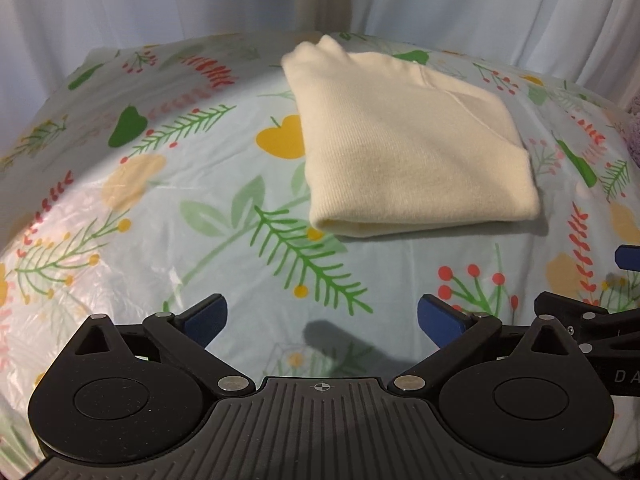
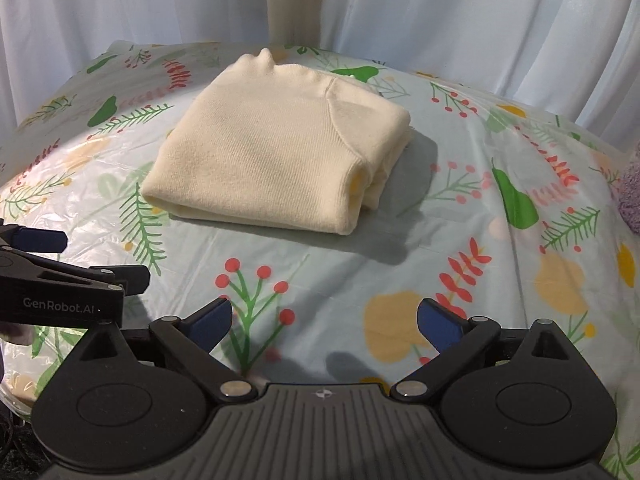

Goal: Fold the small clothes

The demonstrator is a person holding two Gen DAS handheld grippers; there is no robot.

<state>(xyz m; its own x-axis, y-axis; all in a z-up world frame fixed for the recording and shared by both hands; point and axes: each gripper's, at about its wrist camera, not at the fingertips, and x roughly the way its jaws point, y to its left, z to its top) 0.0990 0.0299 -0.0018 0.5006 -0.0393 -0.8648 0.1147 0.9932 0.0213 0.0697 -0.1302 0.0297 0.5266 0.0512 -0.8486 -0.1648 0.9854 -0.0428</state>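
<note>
A cream knitted garment lies folded into a compact rectangle on the floral tablecloth. It also shows in the right wrist view. My left gripper is open and empty, hovering over the cloth well in front of the garment. My right gripper is open and empty too, also short of the garment. The left gripper shows at the left edge of the right wrist view; the right gripper's blue finger shows at the right edge of the left wrist view.
White curtains hang behind the table, with a beige post between them. A purple fuzzy item lies at the table's right edge. The tablecloth is covered in glossy plastic.
</note>
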